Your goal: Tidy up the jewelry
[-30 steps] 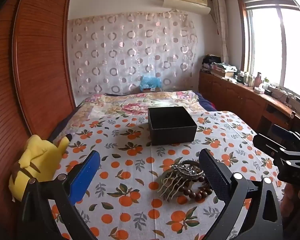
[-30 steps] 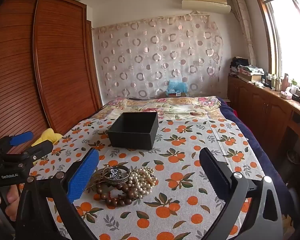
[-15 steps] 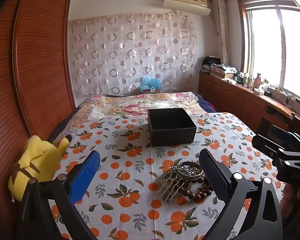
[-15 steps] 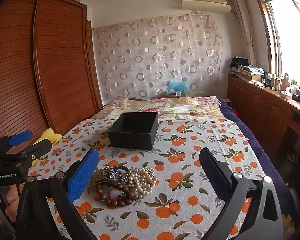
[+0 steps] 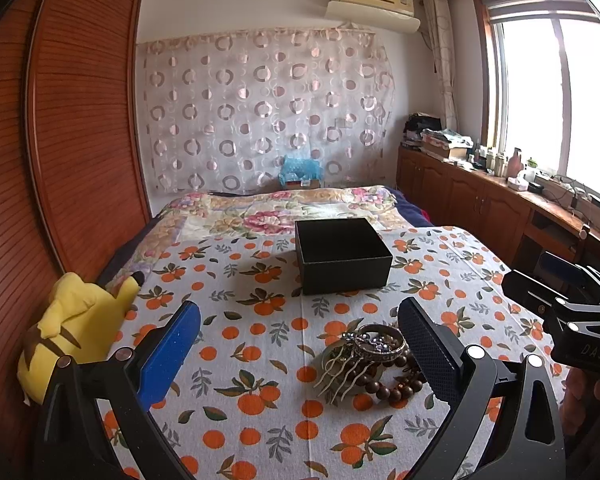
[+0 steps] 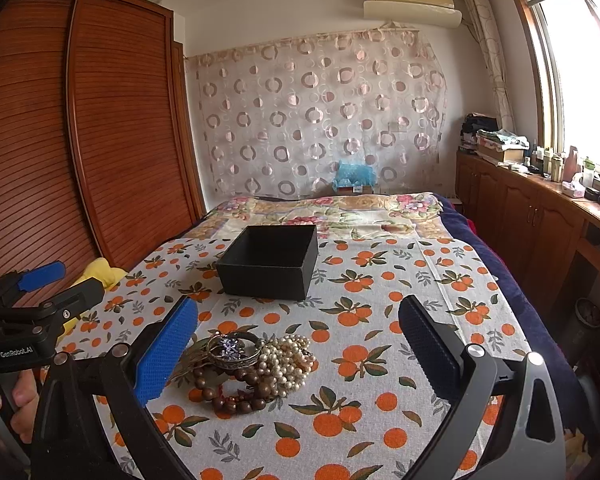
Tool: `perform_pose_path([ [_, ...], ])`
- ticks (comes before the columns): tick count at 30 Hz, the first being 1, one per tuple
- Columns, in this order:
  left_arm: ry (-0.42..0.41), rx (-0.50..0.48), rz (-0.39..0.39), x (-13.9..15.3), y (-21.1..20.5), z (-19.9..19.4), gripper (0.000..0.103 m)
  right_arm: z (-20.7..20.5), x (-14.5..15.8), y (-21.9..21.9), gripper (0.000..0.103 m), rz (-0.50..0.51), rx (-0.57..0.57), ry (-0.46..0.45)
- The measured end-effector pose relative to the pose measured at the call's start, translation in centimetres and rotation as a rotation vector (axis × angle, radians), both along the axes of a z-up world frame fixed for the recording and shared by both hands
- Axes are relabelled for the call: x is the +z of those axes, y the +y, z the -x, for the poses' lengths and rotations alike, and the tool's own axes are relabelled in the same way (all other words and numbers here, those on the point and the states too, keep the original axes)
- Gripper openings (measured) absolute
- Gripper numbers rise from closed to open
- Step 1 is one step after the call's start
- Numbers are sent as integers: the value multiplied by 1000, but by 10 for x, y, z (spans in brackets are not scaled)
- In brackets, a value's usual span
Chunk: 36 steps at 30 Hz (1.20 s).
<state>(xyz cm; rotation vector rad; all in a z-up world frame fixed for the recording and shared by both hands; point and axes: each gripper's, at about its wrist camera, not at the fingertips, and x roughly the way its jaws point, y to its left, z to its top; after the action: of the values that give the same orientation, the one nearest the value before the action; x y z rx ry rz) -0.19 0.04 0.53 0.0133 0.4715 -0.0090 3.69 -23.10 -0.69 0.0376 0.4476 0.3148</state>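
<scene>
Jaws: left gripper (image 5: 298, 350) and right gripper (image 6: 298, 346) both spread wide, holding nothing.
Jewelry pile (image 6: 248, 364): bangle atop brown wooden beads, pearls alongside.
Left view only: metal hair comb (image 5: 342, 372).
Black box (image 6: 270, 262): open, beyond the pile.

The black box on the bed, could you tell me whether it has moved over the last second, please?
No. In the right wrist view the black box sits on the same spot of the orange-print cloth as before, just ahead of the jewelry pile.

Box (image 5: 342, 254) at frame centre on the bedspread (image 5: 260, 360), jewelry pile (image 5: 370, 360) on the cloth below it toward lower right, plush toy (image 5: 72, 328) at lower left against the wardrobe (image 5: 60, 140), cabinets (image 5: 480, 200) along the right, curtain (image 5: 260, 108) behind the bed
</scene>
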Motion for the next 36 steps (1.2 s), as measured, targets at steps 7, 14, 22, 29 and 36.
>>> perform_pose_path([
  [7,-2,0,-1,1,0,0,96,0,0,0,101,0,0,-1],
  [14,-5,0,-1,2,0,1,96,1,0,0,101,-1,-1,-1],
  [22,-6,-1,-2,1,0,1,96,1,1,1,101,-2,-1,-4],
  [29,-8,-1,-2,1,0,1,96,2,1,1,101,-2,0,-4],
  [36,-9,-1,-2,1,0,2,96,2,1,0,101,-3,0,-5],
])
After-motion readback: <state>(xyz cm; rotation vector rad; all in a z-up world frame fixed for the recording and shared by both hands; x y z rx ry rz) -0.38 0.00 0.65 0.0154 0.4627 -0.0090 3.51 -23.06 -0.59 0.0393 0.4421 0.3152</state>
